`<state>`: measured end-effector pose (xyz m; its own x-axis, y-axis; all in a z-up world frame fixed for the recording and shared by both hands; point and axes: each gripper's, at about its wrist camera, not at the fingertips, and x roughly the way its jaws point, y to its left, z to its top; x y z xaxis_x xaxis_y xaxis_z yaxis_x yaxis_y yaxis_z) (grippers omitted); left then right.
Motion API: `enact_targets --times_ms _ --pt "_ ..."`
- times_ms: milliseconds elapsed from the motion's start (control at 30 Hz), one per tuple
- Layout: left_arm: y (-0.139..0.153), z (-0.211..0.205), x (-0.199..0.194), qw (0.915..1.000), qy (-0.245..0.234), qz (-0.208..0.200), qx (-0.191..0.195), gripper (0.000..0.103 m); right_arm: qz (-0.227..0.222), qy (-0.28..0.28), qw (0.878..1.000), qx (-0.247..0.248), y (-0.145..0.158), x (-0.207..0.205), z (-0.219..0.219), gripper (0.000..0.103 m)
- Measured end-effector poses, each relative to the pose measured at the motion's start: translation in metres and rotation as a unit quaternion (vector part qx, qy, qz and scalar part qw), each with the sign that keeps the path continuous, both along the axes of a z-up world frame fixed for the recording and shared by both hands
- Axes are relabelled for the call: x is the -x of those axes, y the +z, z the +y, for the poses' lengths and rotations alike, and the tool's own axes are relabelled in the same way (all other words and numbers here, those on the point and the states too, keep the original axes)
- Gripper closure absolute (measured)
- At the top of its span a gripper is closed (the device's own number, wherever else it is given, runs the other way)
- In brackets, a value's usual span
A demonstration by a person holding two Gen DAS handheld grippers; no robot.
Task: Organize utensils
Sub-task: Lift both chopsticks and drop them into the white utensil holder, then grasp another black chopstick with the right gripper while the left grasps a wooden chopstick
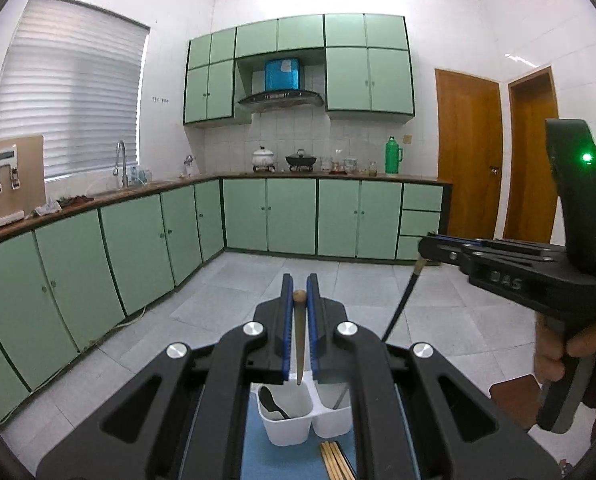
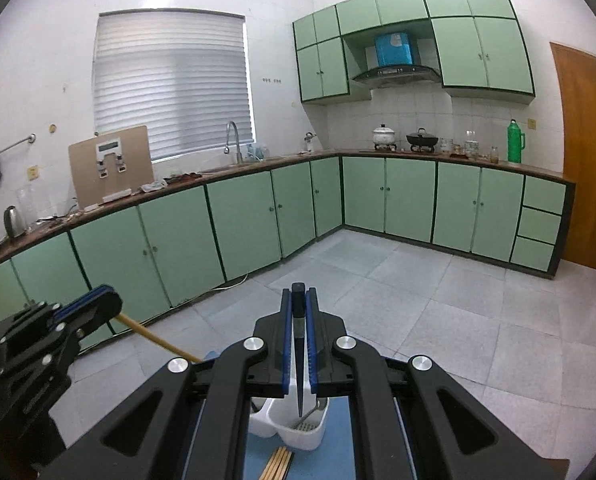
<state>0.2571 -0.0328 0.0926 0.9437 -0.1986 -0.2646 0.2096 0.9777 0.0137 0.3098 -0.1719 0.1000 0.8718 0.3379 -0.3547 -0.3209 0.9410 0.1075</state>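
Green cupboards (image 1: 290,216) stand ahead past the gray floor tiles (image 1: 234,300). A window blind (image 1: 74,96) glows up to the left. Brown doors (image 1: 469,152) stand to the right.
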Motion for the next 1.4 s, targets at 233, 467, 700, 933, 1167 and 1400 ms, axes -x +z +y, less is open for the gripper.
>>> enact_targets --times_ms 233,467,700,933,1167,1400 --pt "-0.028 0.008 -0.034 0.9994 0.005 0.032 0.007 0.097 0.018 -0.007 1.000 0.015 -0.036 -0.035 0.015 0.097" --pt "-0.059 0.017 -0.057 0.9972 0.006 0.074 0.013 0.096 0.050 0.000 0.998 0.033 -0.065 -0.046 0.027 0.096" --pt "-0.065 0.028 -0.044 0.9966 0.017 0.080 0.011 0.085 0.050 -0.018 0.998 0.027 -0.072 -0.028 0.009 0.076" --pt "-0.072 0.031 -0.003 0.9966 0.021 0.080 0.003 0.061 0.048 -0.040 0.998 0.015 -0.084 0.018 -0.018 0.045" --pt "-0.114 0.037 0.045 0.9922 0.034 0.119 0.012 0.055 0.087 -0.046 0.995 0.000 -0.131 0.074 -0.027 0.040" --pt "-0.176 0.038 0.084 0.9829 0.028 0.182 -0.001 0.054 0.130 -0.057 0.990 -0.004 -0.190 0.130 -0.016 0.040"
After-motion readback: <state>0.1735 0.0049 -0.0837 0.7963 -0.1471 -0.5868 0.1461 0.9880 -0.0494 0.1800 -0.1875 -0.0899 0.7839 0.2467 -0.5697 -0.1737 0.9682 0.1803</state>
